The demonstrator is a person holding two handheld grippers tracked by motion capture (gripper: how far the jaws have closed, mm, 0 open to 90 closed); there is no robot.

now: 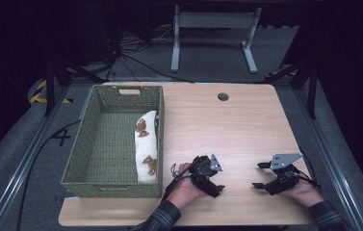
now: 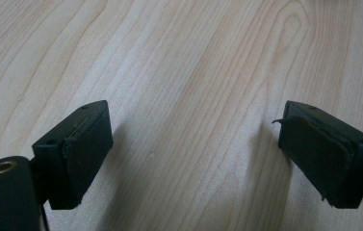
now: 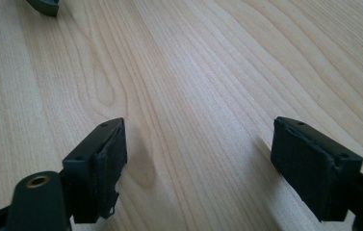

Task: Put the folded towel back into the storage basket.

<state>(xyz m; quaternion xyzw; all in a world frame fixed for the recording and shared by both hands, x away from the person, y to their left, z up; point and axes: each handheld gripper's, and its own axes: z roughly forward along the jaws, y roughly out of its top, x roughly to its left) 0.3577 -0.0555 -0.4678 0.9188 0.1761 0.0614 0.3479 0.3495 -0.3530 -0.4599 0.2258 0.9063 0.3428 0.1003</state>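
Both grippers sit low at the near edge of the table [image 1: 246, 120], held by the person's hands, nothing between the jaws of either.

Left gripper [image 1: 213, 185]: near the middle of the near edge, just right of the basket's near right corner. In the left gripper view its jaws stand wide apart over bare wood, pads [image 2: 88, 144] clear of anything (pad facing on the right-hand jaw looks frayed at its top corner).

Right gripper [image 1: 262, 175]: toward the near right corner, well apart from the left one, grey plate on top. In the right gripper view its jaws are also wide, gripping nothing, bare wood grain between the pads [image 3: 109, 166].

Basket [image 1: 80, 149]: green woven, along the left edge of the table, its near end overhanging the near left corner. Towel [image 1: 146, 144]: white with brown figures, lies folded inside the basket along its right wall, running from about mid-length to the near wall.

A round hole [image 1: 223, 96] sits near the far edge.
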